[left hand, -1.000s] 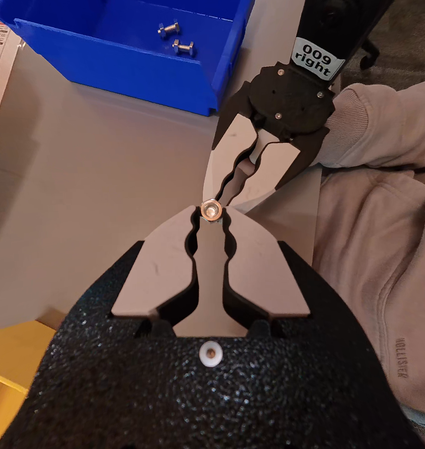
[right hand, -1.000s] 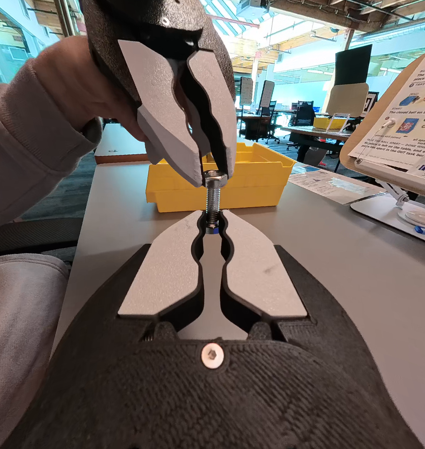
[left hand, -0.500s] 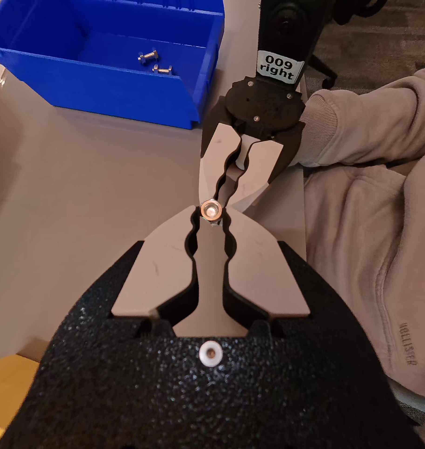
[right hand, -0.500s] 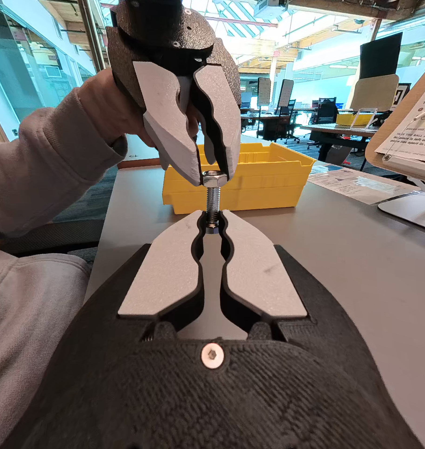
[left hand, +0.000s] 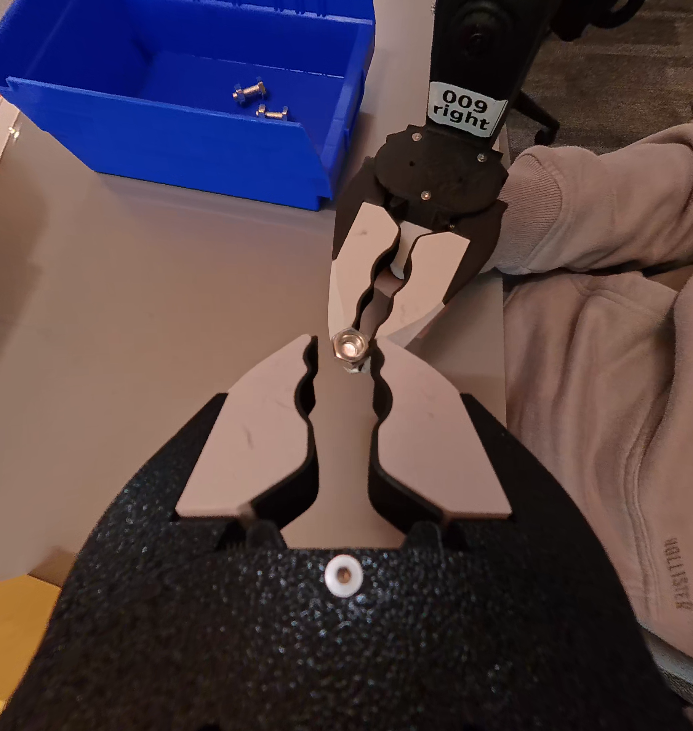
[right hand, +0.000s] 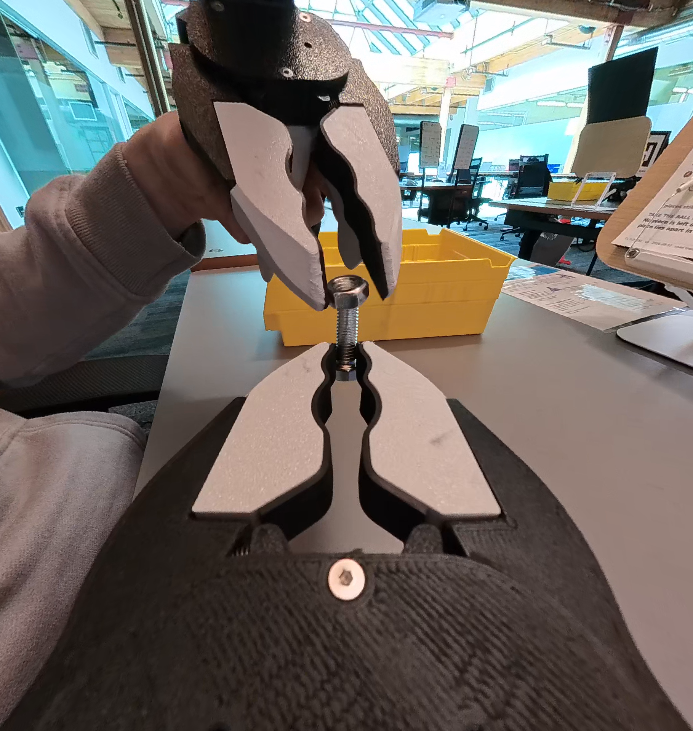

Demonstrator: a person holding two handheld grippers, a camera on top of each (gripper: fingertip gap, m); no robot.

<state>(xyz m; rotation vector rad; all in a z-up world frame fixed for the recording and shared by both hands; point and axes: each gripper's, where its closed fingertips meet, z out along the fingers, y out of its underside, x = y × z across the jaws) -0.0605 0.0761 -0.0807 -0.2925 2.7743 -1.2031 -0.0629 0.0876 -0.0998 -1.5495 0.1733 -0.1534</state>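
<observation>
Bolt (right hand: 347, 332) stood upright above the bench (right hand: 534, 395), its lower end clenched in the right tongs (right hand: 346, 356); the left tongs (left hand: 344, 352), released, straddled the nut (right hand: 348, 290) on top.

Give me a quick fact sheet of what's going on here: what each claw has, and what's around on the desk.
right gripper: shut on the lower end of an upright bolt
left gripper: open, fingers either side of the nut on the bolt's top, not clamping it
blue bin: on the table, two small bolts inside
yellow bin: on the table behind the bolt
</observation>
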